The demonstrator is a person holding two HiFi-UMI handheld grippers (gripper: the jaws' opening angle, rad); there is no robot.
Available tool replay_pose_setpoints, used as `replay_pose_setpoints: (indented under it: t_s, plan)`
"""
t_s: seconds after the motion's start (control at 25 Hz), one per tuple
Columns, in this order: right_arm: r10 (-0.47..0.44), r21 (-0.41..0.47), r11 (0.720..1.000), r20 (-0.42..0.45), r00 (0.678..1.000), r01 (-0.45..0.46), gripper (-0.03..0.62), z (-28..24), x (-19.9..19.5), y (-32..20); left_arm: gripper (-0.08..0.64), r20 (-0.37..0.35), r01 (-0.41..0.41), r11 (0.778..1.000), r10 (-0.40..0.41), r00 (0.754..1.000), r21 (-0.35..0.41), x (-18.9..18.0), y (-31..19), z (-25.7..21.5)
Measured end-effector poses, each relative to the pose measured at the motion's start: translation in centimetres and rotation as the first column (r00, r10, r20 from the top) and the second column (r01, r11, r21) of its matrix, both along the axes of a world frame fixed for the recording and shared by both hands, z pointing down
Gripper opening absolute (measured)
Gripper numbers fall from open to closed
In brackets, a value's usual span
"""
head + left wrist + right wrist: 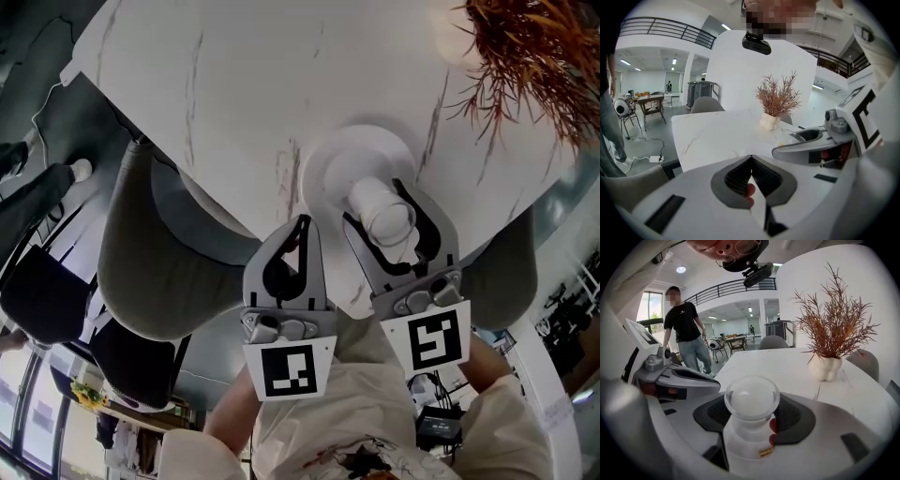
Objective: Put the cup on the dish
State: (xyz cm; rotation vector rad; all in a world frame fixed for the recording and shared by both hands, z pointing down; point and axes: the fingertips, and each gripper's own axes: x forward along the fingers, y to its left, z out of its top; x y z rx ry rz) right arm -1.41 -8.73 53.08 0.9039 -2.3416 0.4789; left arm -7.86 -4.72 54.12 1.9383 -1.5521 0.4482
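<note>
A white cup (384,214) lies on its side between the jaws of my right gripper (380,202), which is shut on it. The cup hangs above the near part of a round white dish (339,161) on the marble table (234,84). In the right gripper view the cup (750,425) fills the gap of that gripper (752,397), its mouth pointing forward. My left gripper (302,225) sits just left of the dish at the table's near edge. It is shut with nothing in it; in the left gripper view its (750,158) jaws meet at the tips.
A dried plant (534,47) in a white vase (825,367) stands at the table's far right. Grey chairs (150,253) sit under the near table edge. A person (686,329) stands beyond the table at the left in the right gripper view.
</note>
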Motion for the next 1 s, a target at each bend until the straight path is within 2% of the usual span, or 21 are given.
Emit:
replay_pose_setpoints:
  t_s: [0.16, 0.36, 0.64, 1.0]
  plan:
    - [-0.003, 0.005, 1.0, -0.007, 1.0, 0.003, 0.256, 0.5, -0.4, -0.2, 0.005, 0.003, -0.019, 1.0, 0.019, 1.0, -0.005, 0.0, 0.3, 0.3]
    - [0.014, 0.022, 1.0, -0.05, 0.999, -0.013, 0.256, 1.3, -0.2, -0.4, 0.005, 0.001, -0.006, 1.0, 0.006, 1.0, -0.007, -0.3, 0.4, 0.5]
    - [0.01, 0.051, 0.999, -0.057, 0.998, -0.007, 0.256, 1.1, -0.3, -0.6, 0.005, 0.004, -0.004, 1.0, 0.004, 1.0, -0.003, -0.8, 0.2, 0.3]
    - [0.018, 0.023, 1.0, -0.001, 1.0, -0.018, 0.256, 0.9, -0.4, -0.4, 0.005, 0.012, 0.002, 1.0, -0.002, 1.0, 0.01, -0.8, 0.1, -0.4]
